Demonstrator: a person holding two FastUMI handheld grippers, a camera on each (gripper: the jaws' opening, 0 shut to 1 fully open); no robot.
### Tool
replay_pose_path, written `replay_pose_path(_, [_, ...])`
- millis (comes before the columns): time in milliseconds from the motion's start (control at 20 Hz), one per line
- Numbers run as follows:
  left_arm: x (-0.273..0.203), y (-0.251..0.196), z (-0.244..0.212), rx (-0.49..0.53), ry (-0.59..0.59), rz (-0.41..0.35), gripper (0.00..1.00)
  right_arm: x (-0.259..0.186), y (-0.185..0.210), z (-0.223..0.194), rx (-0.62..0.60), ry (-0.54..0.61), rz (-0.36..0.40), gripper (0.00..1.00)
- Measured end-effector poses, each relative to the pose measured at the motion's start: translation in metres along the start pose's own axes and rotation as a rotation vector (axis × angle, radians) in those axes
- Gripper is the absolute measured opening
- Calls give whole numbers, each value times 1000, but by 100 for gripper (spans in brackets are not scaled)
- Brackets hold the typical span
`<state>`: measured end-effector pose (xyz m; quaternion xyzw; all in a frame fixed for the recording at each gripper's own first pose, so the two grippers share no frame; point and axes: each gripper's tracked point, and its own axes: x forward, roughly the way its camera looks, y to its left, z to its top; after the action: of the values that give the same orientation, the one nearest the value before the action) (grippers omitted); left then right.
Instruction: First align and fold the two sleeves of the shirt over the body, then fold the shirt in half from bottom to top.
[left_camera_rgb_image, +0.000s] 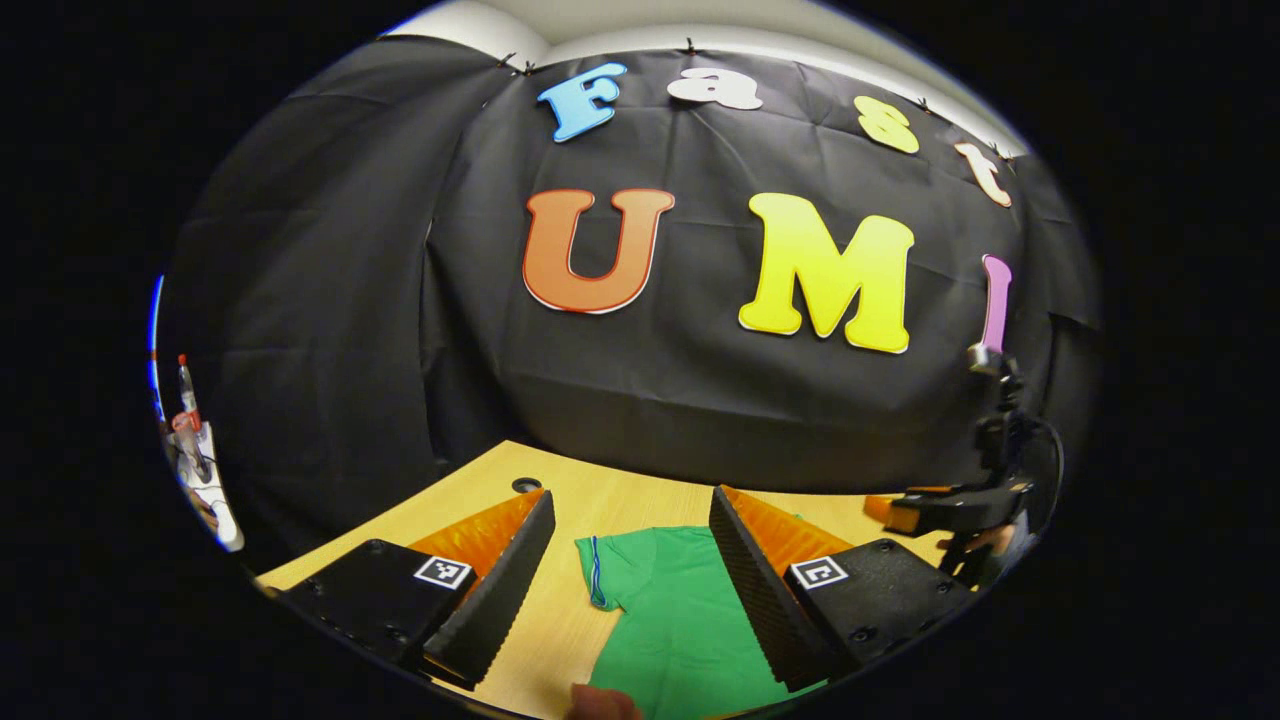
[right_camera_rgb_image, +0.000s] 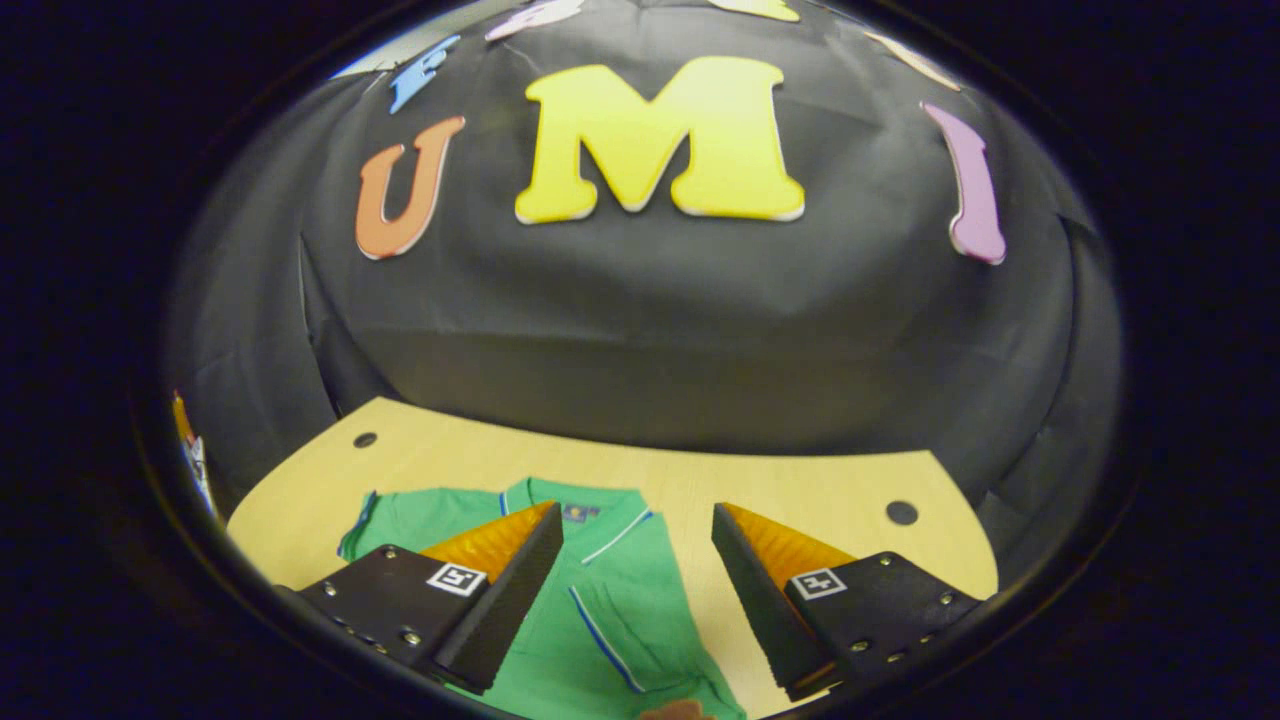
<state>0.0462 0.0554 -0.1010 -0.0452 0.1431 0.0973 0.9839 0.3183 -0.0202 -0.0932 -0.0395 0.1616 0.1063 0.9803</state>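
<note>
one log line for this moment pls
phase: pre-grasp | left gripper: open over left sleeve | right gripper: open above shirt | table

No legible writing was found. Square black-and-white coded markers (left_camera_rgb_image: 443, 572) were seen on the black finger mounts (left_camera_rgb_image: 375, 590), but no readable characters were carried. A small dark collar label (right_camera_rgb_image: 580, 513) on the green polo shirt (right_camera_rgb_image: 650, 590) was too small to be read.
</note>
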Motion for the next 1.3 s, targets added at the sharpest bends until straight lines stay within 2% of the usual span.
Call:
replay_pose_path(300, [68,7,-37,64,52,-1,99,-108,-21,95,29,-265,-61,96])
replay_pose_path(500, [111,9,-82,99,149,-2,99,-168,-25,120,70,-336,-91,92])
replay_pose_path(750, [160,15,-128,166,242,10,99,-233,-28,132,130,-375,-98,94])
replay_pose_path(900, [179,23,-146,91,306,46,99,-257,-39,132,104,-380,-126,94])
replay_pose_path(1150, [205,50,-173,-40,409,155,100,-289,-59,146,111,-414,-166,94])
replay_pose_path(1300, [208,61,-193,-46,477,211,100,-295,-63,148,100,-417,-172,94])
